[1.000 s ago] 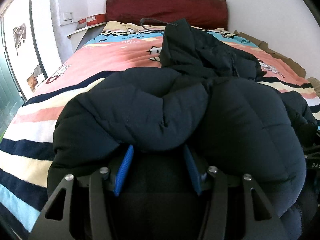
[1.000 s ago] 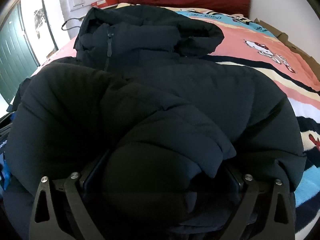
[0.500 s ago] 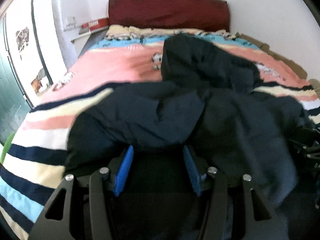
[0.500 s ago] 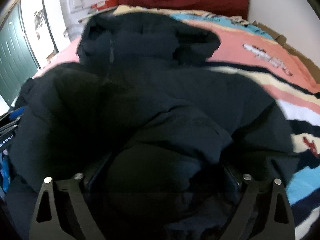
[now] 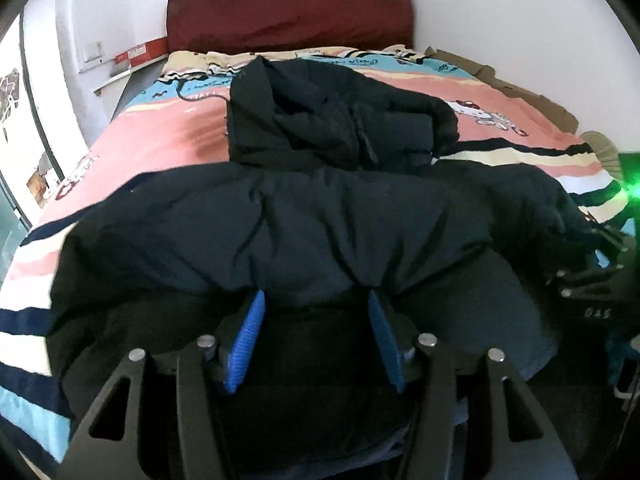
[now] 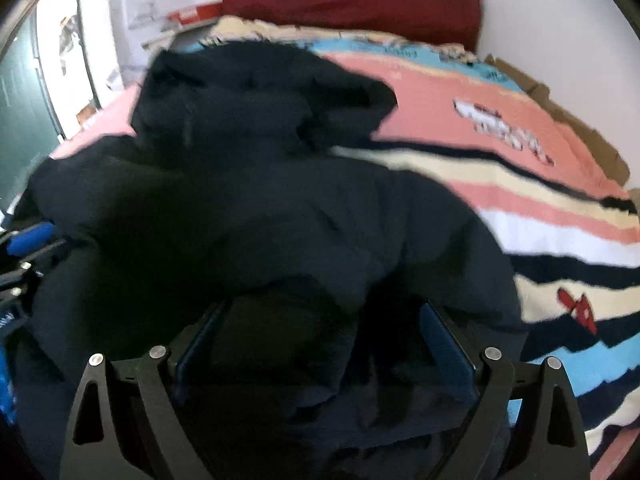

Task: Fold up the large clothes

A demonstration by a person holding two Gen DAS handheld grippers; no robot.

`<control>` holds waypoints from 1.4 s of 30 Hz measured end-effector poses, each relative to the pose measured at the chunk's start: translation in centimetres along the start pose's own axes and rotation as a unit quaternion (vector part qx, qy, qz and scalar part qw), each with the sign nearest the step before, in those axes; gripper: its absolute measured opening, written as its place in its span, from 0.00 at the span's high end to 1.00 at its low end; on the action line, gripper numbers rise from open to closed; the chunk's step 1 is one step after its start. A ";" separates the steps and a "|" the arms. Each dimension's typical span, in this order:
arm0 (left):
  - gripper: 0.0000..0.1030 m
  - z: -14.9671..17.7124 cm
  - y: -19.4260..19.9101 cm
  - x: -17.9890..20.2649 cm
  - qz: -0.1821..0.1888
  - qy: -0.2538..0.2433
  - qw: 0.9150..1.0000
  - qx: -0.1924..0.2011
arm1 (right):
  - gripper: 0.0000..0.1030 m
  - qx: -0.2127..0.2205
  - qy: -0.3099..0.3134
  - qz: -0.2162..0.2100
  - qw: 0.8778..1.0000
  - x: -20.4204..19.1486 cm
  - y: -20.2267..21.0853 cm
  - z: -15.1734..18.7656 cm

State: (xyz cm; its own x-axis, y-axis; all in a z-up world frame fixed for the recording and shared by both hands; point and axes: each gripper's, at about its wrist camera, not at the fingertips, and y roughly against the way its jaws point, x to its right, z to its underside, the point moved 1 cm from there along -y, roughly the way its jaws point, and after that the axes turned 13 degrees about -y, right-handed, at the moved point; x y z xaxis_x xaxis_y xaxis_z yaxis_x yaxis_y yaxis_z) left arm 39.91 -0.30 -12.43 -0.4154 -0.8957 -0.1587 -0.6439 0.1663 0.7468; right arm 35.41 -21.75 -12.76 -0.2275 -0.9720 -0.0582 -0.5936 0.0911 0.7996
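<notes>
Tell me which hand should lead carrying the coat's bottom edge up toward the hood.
Probably the left gripper: its view is sharp, the hood lies straight ahead, and the coat fills its fingers. The right gripper sees it off-centre.

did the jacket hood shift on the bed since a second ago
Yes. In the left wrist view the hood now sits lower and nearer, clear of the red headboard that it overlapped before.

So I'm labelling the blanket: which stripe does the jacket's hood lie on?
The wide pink stripe; the hood rests there, unlike the cream, white and navy stripes nearer the camera.
</notes>
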 end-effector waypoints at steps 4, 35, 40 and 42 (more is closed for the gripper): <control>0.47 0.4 -0.9 0.5 -0.009 -0.006 1.000 0.001 | 0.04 -0.017 0.004 0.000 1.000 -0.1 -1.5 0.7; 0.45 -15.7 -1.3 -15.9 0.032 0.095 0.994 0.043 | 0.04 0.062 -0.055 -0.091 0.992 3.4 0.5 -15.6; 0.45 -20.9 -7.1 -17.7 0.083 0.105 0.991 0.025 | 0.04 0.071 -0.081 -0.128 0.986 2.5 -3.6 -22.4; 0.45 -22.2 -9.6 -17.6 0.104 0.097 0.990 0.005 | 0.04 0.066 -0.085 -0.139 0.984 2.0 -5.6 -24.6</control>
State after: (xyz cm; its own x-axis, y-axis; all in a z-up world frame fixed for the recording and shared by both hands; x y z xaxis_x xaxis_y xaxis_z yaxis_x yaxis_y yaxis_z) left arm 67.69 4.72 -2.50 -0.4097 -0.9036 0.1254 -0.5643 0.3590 0.7434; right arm 57.26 -29.49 -2.68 -0.1616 -0.9143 -0.3715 -0.7438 -0.1346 0.6547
